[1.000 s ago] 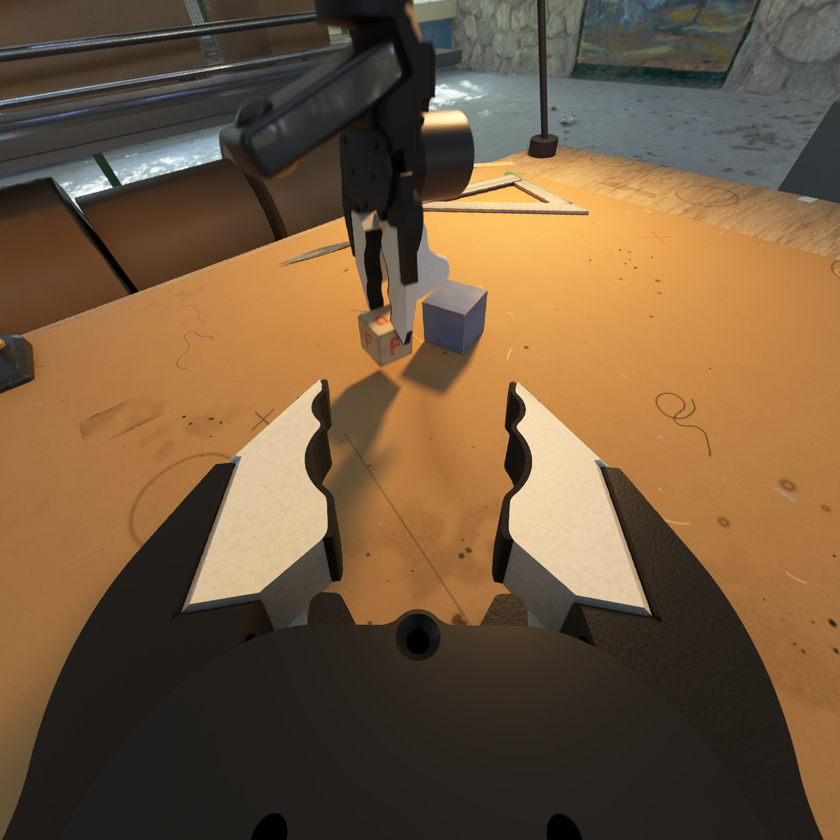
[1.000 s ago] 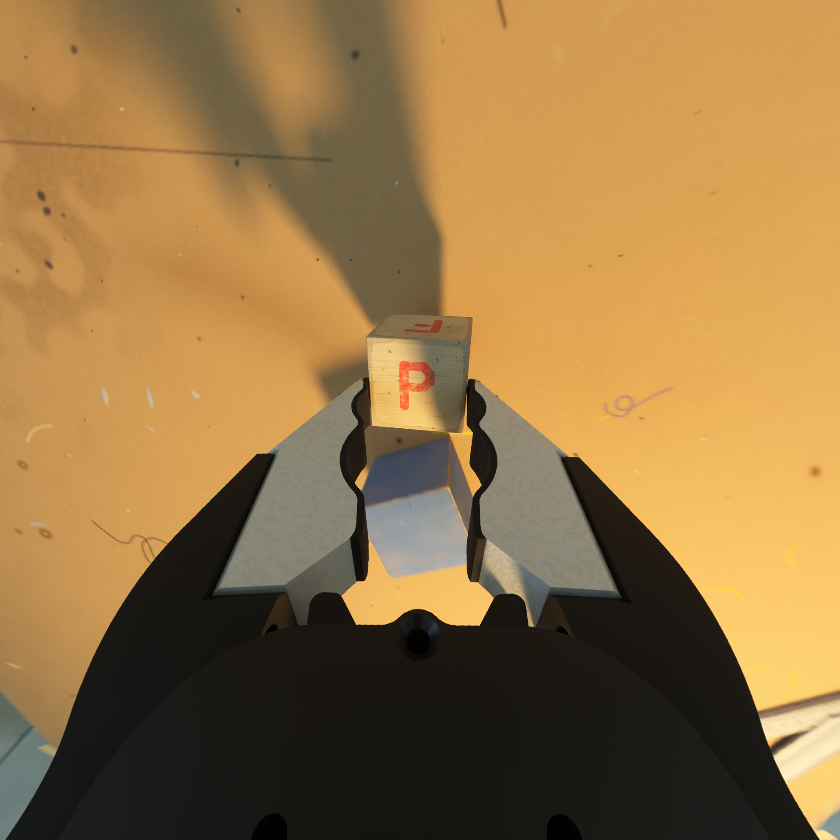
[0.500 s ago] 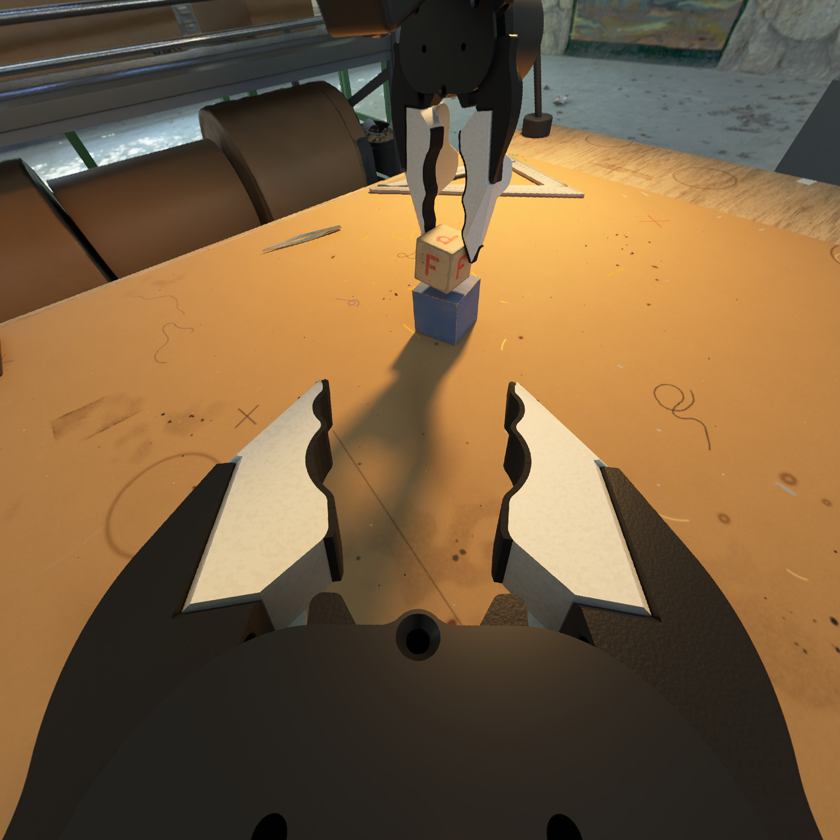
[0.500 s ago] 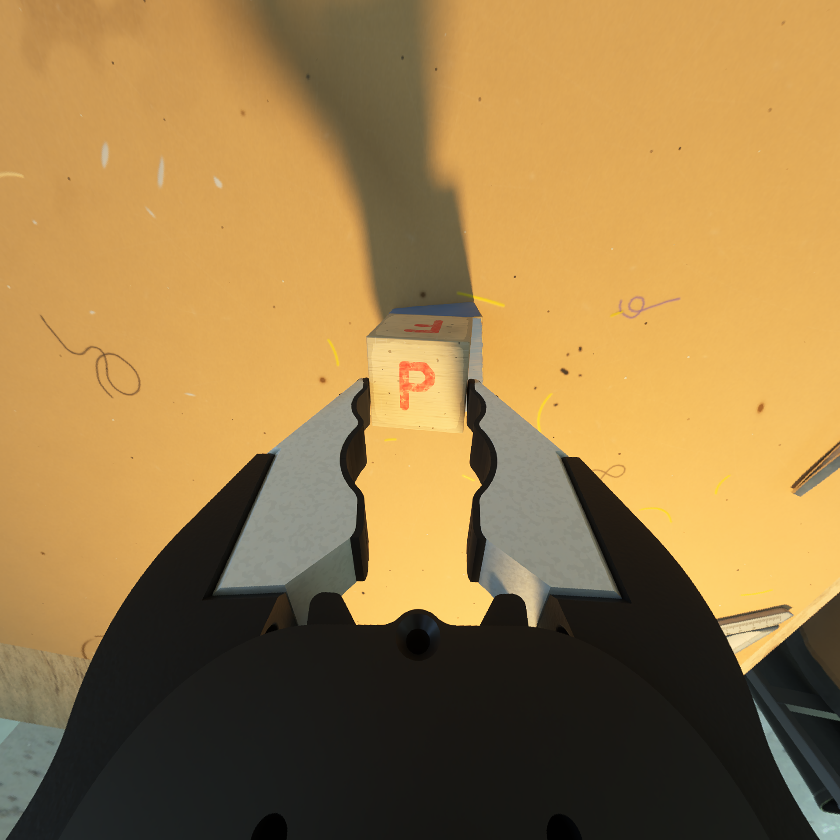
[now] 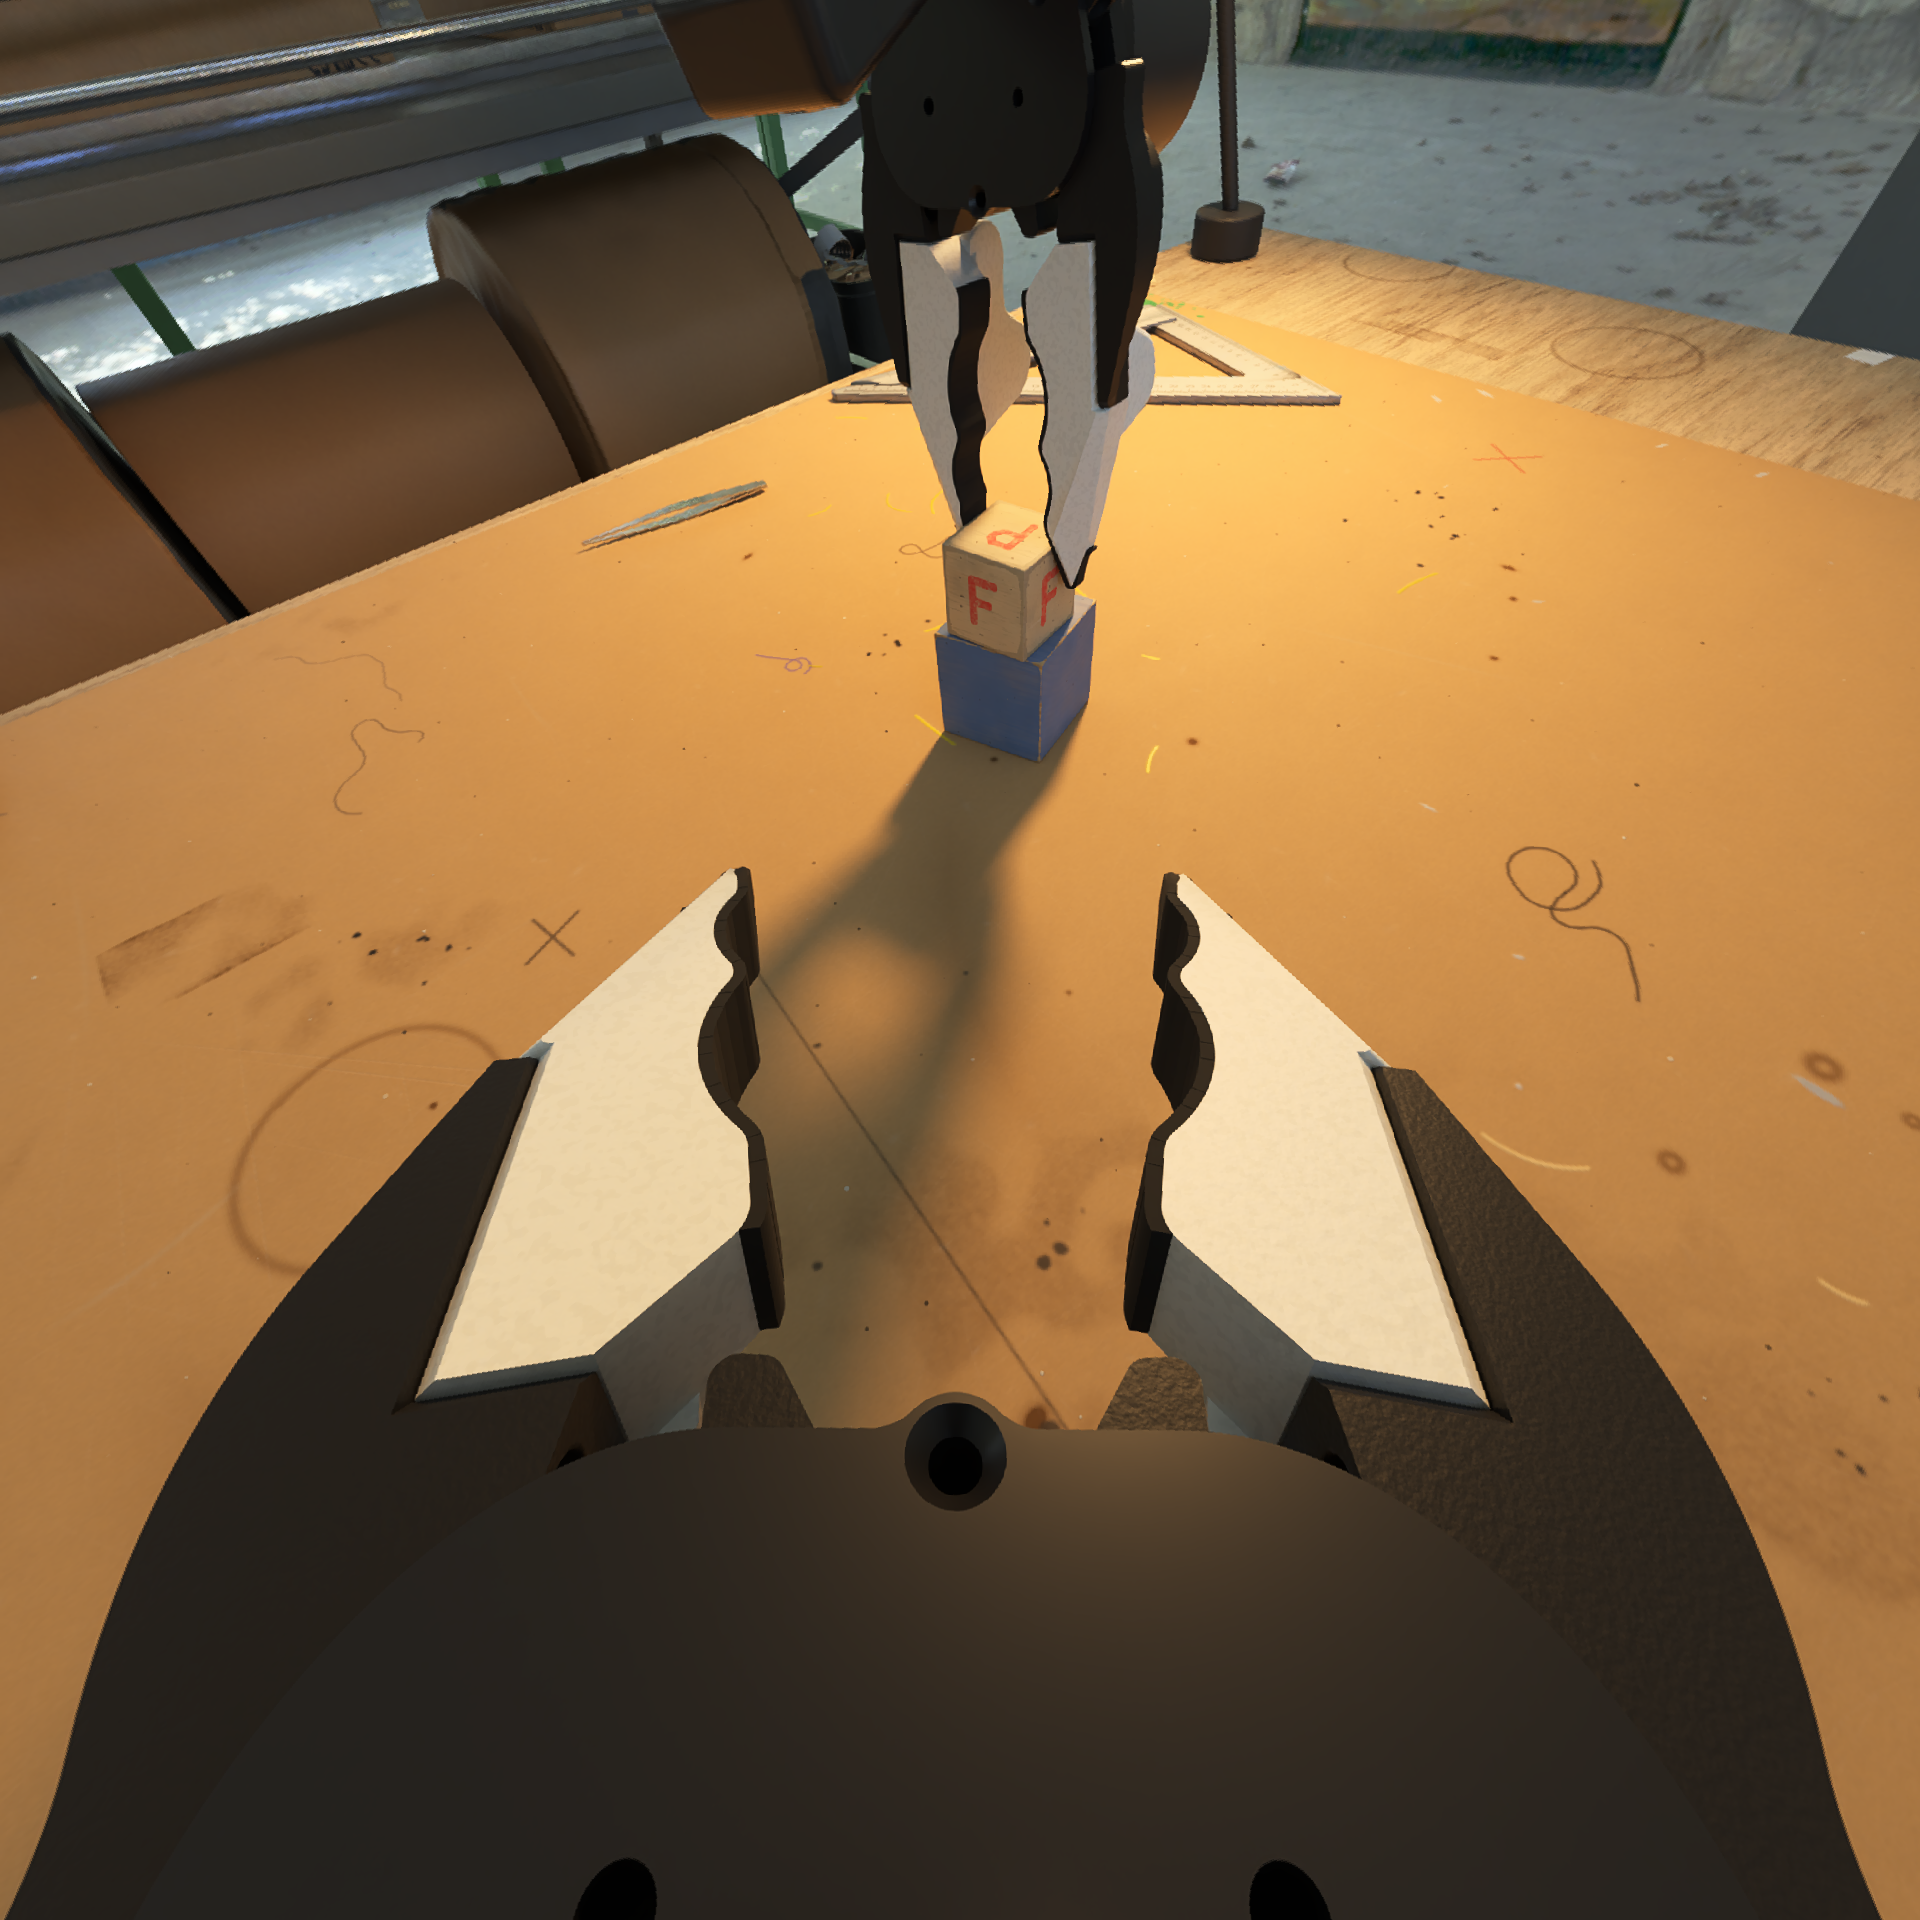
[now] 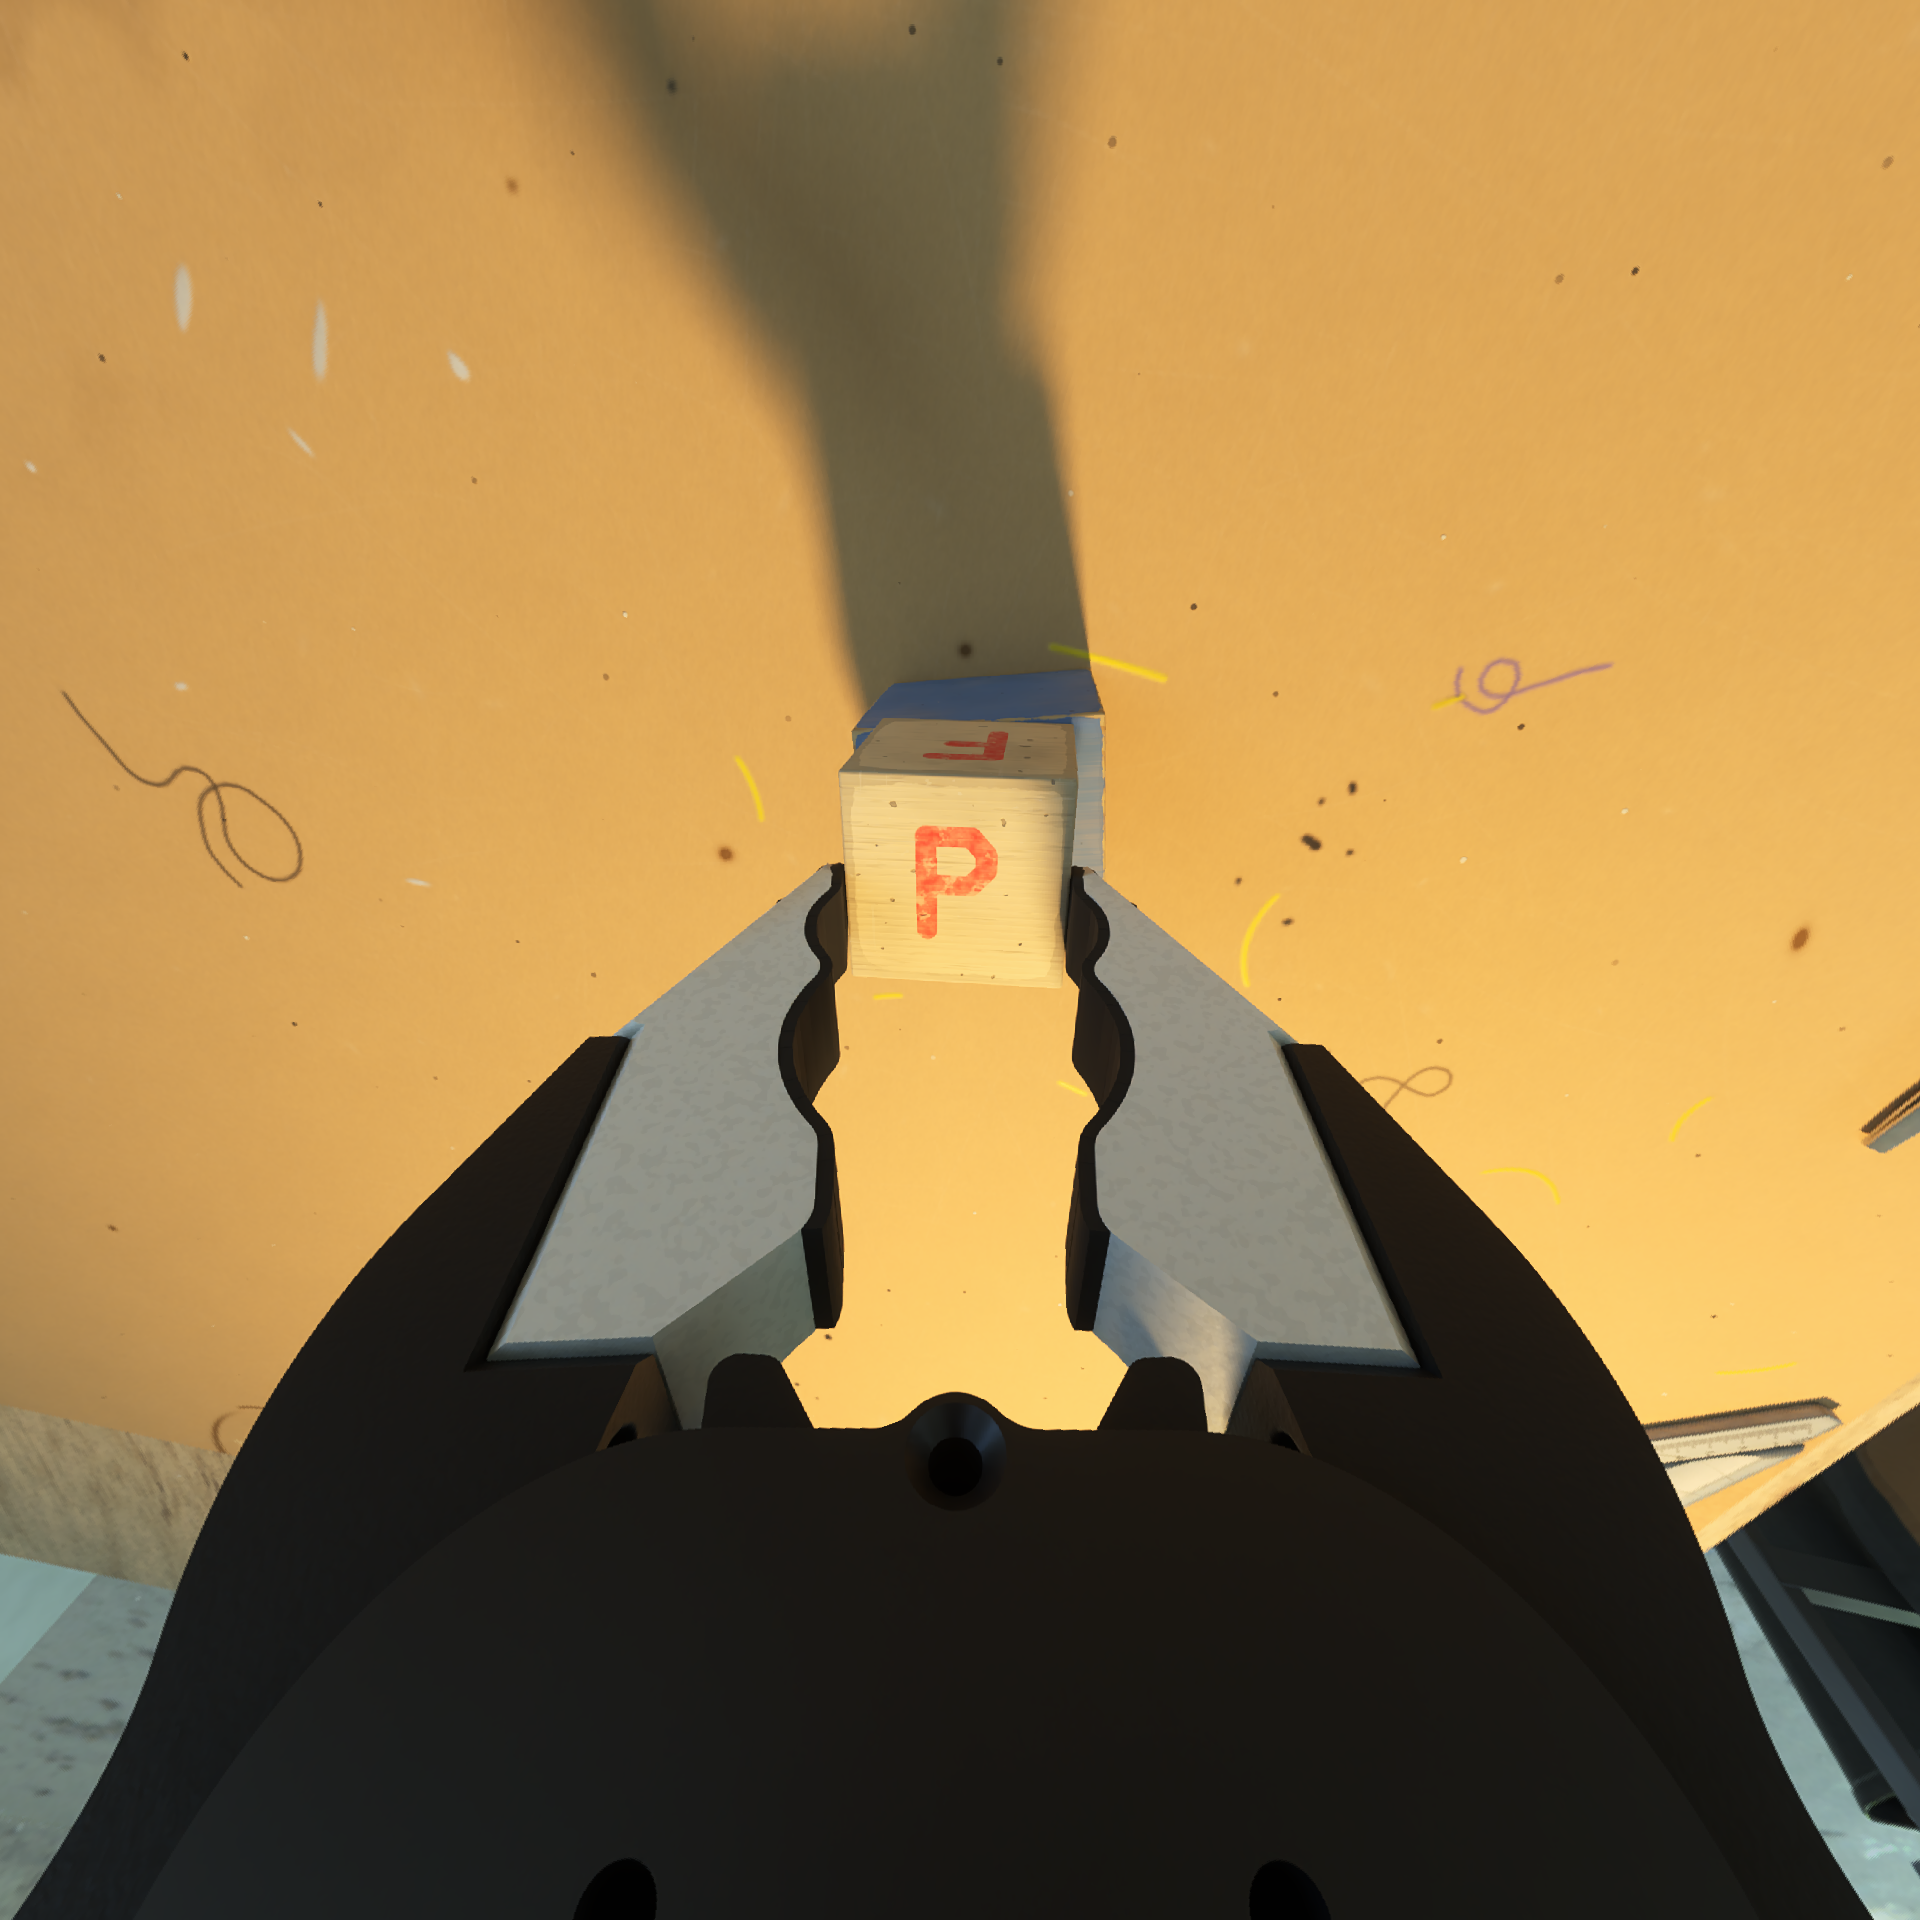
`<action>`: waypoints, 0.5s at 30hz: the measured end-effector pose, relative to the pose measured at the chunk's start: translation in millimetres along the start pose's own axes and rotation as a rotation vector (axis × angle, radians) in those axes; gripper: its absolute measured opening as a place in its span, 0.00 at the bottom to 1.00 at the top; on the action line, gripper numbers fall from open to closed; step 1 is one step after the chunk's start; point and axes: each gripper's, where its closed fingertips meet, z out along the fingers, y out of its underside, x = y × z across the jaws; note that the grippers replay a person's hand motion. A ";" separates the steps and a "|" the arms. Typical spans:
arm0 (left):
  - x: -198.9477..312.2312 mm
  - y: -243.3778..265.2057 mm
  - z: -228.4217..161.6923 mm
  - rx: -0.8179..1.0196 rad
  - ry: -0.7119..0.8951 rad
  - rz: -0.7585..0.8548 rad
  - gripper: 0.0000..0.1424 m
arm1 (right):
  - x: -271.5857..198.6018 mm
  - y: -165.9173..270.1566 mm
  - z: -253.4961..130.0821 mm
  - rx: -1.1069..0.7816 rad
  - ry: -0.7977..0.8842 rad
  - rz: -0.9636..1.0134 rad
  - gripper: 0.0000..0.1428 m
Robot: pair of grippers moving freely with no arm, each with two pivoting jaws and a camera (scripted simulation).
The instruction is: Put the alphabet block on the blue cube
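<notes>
The alphabet block [image 5: 1000, 594], pale wood with red letters, rests on top of the blue cube [image 5: 1013, 698] in the middle of the orange table. My right gripper [image 5: 1018, 542] comes down from above and is shut on the block, one finger on each side. In the right wrist view the block [image 6: 956, 904] sits between the fingertips of my right gripper [image 6: 956, 875], and only a strip of the blue cube [image 6: 987, 694] shows behind it. My left gripper [image 5: 954, 881] is open and empty, low over the table, well in front of the stack.
A metal set square [image 5: 1205, 387] lies behind the stack and a thin metal strip [image 5: 675, 509] lies to the left. Brown rolls [image 5: 416, 416] line the table's left edge. A black post with a round base [image 5: 1226, 223] stands at the back.
My right gripper lifted the alphabet block from the table beside the blue cube, carried it over the cube and lowered it onto the top. My left gripper stayed open.
</notes>
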 end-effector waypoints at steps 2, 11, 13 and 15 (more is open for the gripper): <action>-0.2 0.0 -0.2 0.000 -0.001 0.000 0.54 | 0.0 0.1 0.1 -0.003 -0.006 0.008 0.29; 0.0 -0.2 -0.5 -0.001 -0.003 0.002 0.54 | 1.6 -2.0 0.3 0.010 0.021 -0.011 0.33; 0.2 0.0 -0.2 -0.003 -0.003 0.003 0.54 | 2.2 -4.7 -0.6 0.028 0.023 -0.006 0.38; -0.4 0.5 0.1 -0.004 -0.006 0.000 0.54 | 2.6 -7.0 -4.3 0.044 0.029 -0.003 0.43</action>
